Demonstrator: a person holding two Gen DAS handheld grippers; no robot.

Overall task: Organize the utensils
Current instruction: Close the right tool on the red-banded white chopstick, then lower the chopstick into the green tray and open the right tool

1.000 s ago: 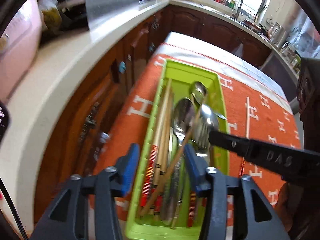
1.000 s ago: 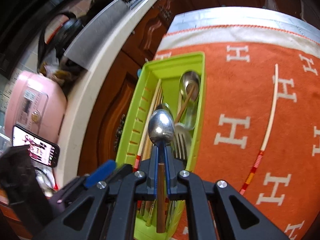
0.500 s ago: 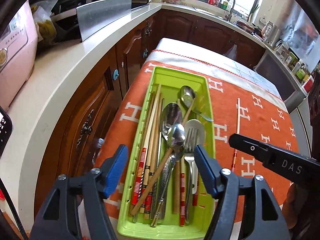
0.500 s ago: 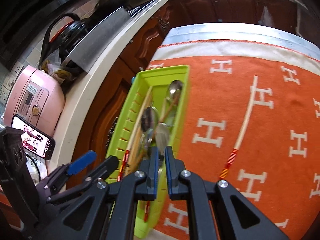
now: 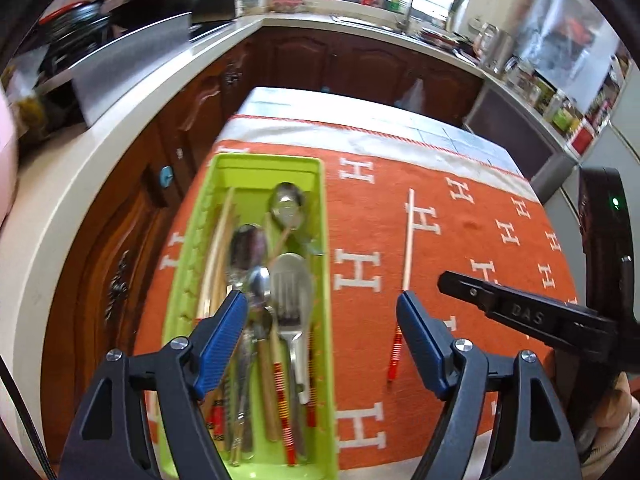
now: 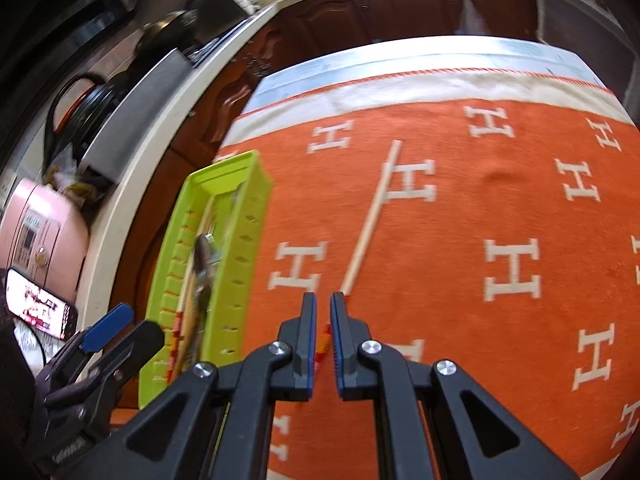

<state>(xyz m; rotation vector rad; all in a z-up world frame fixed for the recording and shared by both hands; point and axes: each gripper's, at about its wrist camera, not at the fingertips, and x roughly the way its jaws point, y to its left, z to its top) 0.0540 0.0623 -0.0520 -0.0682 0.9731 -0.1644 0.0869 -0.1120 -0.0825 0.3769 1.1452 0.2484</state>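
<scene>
Last chopstick [image 6: 370, 224] loose right of green tray [image 6: 256, 216]. Right gripper [image 6: 323, 307] nearly closed, empty, above striped end: widen, straddle, lower squarely. Left gripper [image 5: 320, 312] opening, empty.

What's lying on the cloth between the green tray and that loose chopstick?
Nothing: only bare orange cloth separates the tray from the chopstick, shown in both wrist views.

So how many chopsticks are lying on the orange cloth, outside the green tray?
1: the chopstick lies alone on the orange cloth, right of the green tray. Others lie inside the tray.
</scene>
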